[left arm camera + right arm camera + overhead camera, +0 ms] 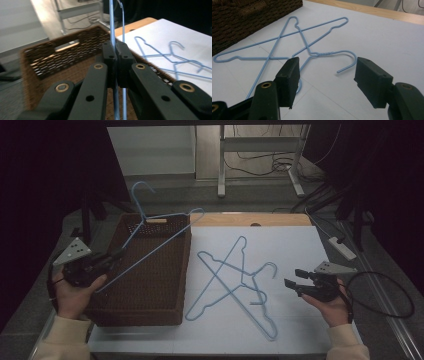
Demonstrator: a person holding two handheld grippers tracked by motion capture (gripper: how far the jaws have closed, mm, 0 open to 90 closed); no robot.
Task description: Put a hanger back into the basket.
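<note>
My left gripper [119, 254] is shut on a light blue wire hanger [160, 232] and holds it tilted above the brown wicker basket [150, 312], hook up at the back. In the left gripper view the hanger wire [111, 22] runs up from between the closed jaws [116, 53]. Two more blue hangers [227, 280] lie crossed on the white sheet [290, 245]. My right gripper [294, 278] is open just right of them, near a hook [270, 268]. In the right gripper view that hook [348, 61] lies on the sheet just beyond the spread jaws [327, 81].
The basket [32, 75] sits at the table's left side, its right wall next to the crossed hangers [287, 42]. A wooden table edge [250, 219] shows behind the sheet. Metal table legs [221, 165] and cables stand on the floor beyond. A white power strip [342, 247] lies at the right.
</note>
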